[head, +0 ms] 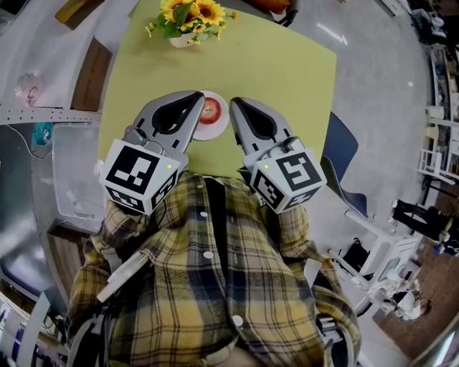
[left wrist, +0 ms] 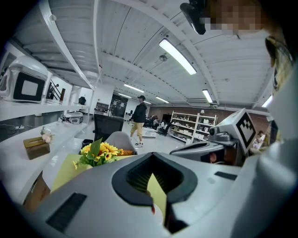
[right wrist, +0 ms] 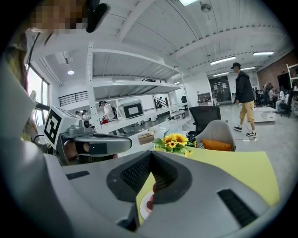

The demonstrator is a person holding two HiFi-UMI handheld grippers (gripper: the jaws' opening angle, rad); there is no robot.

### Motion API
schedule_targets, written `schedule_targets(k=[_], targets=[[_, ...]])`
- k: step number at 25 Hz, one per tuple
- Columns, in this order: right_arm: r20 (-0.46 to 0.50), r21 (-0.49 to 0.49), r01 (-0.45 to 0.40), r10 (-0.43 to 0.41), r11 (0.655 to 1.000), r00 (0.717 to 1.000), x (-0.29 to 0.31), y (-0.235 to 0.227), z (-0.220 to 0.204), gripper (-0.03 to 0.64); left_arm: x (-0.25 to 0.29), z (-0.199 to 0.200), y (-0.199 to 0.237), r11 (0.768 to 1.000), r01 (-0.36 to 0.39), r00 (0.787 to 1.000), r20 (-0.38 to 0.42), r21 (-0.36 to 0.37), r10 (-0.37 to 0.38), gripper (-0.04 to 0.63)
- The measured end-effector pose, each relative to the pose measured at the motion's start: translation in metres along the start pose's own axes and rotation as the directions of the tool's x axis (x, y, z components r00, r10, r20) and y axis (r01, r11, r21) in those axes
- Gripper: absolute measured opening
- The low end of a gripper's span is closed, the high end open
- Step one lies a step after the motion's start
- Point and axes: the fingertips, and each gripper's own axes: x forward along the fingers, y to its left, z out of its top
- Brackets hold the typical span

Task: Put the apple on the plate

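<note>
While the left gripper (head: 199,97) and right gripper (head: 236,102) hover side by side near the person's chest, each has its jaws pressed together on nothing. Just beyond their tips, between them, the apple (head: 210,110) already sits on the plate (head: 213,131), on the near part of the table (head: 287,72). The task looks done, and all that seems left is to draw the grippers back. Being round, the apple shows no clear long axis. A pale spot on top suggests its stem end faces up, though it is too small to be sure. Sunflowers (head: 188,16) stand at the table's far edge.
</note>
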Motion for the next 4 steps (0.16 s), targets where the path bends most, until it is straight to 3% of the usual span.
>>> schedule_targets(k=[4], targets=[[0.002,-0.001,0.006,-0.006,1.000,1.000,-0.0015,-0.0060,0.0015,-0.005,0.0068,0.0027,-0.0011,1.000,0.007,1.000,0.002,0.001,-0.007,0.008]])
